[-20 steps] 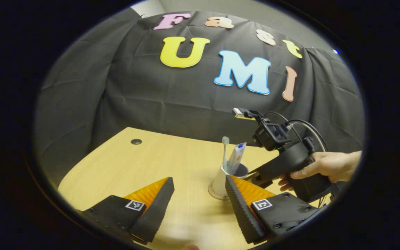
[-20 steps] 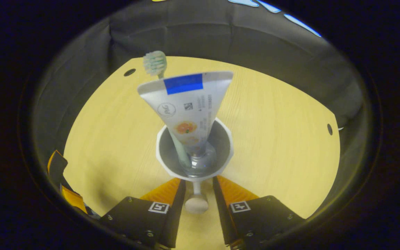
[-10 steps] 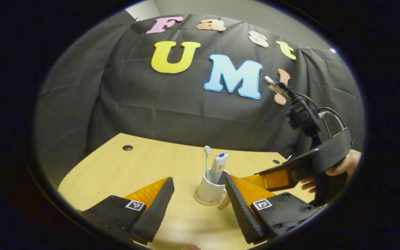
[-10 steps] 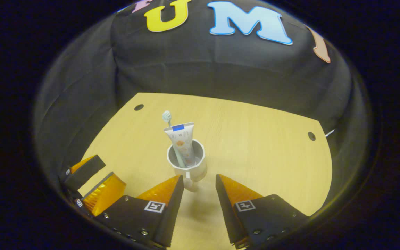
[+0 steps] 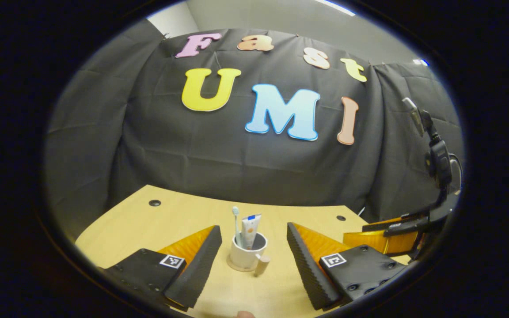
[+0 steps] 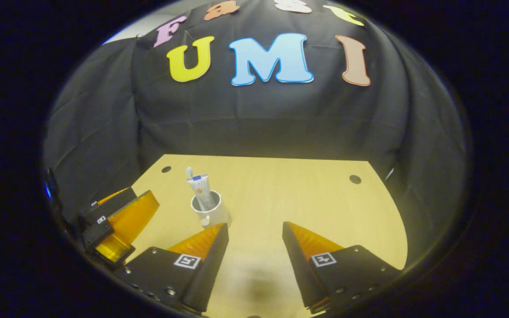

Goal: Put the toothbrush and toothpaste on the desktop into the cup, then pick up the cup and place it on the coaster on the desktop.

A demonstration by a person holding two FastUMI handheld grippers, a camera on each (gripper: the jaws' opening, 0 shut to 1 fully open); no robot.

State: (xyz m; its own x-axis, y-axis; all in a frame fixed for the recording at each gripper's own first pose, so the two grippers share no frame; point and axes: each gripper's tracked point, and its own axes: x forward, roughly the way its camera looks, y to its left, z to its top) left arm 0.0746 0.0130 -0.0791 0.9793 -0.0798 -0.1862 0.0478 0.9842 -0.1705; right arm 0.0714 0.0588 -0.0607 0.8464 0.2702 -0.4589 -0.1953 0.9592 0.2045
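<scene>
The left gripper (image 5: pixel 253 247) has its fingers spread wide apart, with nothing held between them. In the left gripper view, the white cup (image 5: pixel 247 253) stands upright in the gap ahead of the fingertips, clear of both pads. The cup rests on the round coaster (image 5: pixel 235 266), whose rim shows at the cup's base toward 7 o'clock. The cup's handle (image 5: pixel 261 264) projects toward 4 o'clock. The toothbrush (image 5: pixel 236 219) and the toothpaste (image 5: pixel 250 229) stand inside the cup, bristles and tube end up.

The right gripper (image 6: pixel 254 236) also has its fingers parted and empty. In the right gripper view, the cup (image 6: pixel 209 210) sits at about 10 o'clock from the fingertips, just beyond the left finger. The left gripper (image 6: pixel 112 221) appears farther off at 9 o'clock.

The wooden desktop (image 6: pixel 307 198) carries all items, with a cable hole (image 6: pixel 355 179) toward 1 o'clock
</scene>
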